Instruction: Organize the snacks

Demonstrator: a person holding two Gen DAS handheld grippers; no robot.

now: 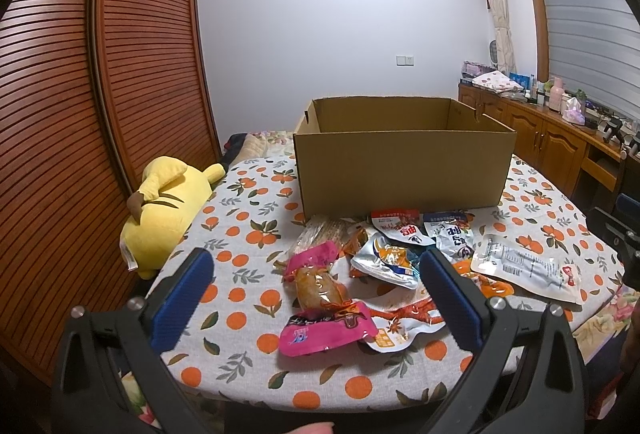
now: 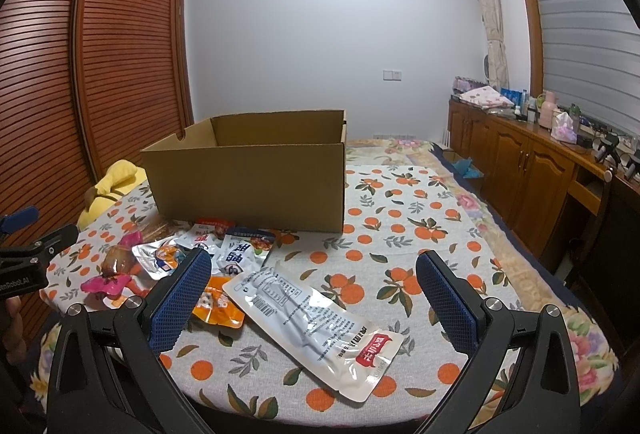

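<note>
An open cardboard box (image 1: 404, 166) (image 2: 248, 186) stands at the back of the orange-print table (image 1: 240, 234) (image 2: 400, 226). In front of it lies a pile of snack packets. My left gripper (image 1: 316, 266) is open above a pink-ended packet with a brown snack (image 1: 320, 290) and a foil packet (image 1: 384, 262). My right gripper (image 2: 314, 272) is open over a long white packet with a red label (image 2: 316, 318) (image 1: 528, 270). Blue-and-white packets (image 2: 240, 254) (image 1: 452, 236) and an orange packet (image 2: 218, 308) lie in the pile. Nothing is held.
A yellow plush toy (image 1: 168, 206) (image 2: 108, 186) lies off the table's left edge by slatted wardrobe doors (image 1: 80, 114). A wooden cabinet (image 2: 532, 174) with bottles and clutter runs along the right wall. The other gripper (image 2: 24, 258) shows at far left in the right wrist view.
</note>
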